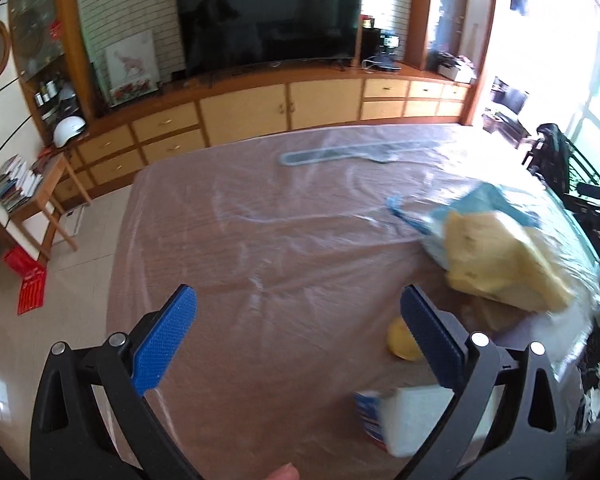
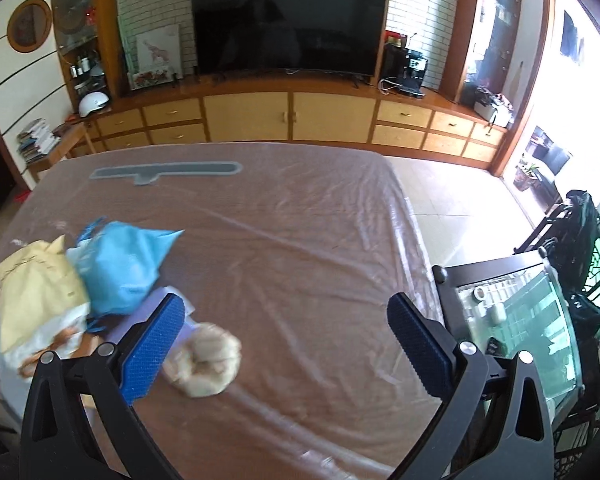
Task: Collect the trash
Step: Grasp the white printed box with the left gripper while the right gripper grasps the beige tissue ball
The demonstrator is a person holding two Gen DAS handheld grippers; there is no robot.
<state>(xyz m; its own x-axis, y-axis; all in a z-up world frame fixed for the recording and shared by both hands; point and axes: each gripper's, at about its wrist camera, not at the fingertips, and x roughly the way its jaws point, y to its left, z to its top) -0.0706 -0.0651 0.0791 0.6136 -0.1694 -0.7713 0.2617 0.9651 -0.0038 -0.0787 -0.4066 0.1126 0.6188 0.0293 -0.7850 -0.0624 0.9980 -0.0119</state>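
Hovering wide open and empty over a plastic-covered brown table (image 2: 300, 240), both grippers, left gripper (image 1: 300, 336) and right gripper (image 2: 286, 340), face a crumpled beige paper wad (image 2: 204, 360), likely readying a pickup.

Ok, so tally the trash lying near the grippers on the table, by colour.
Blue: 1, plastic bag
Yellow: 1, crumpled sheet
Beige: 1, crumpled wad
White: 1, printed box
Total: 4; the scraps beneath the bag are too blurred to count.
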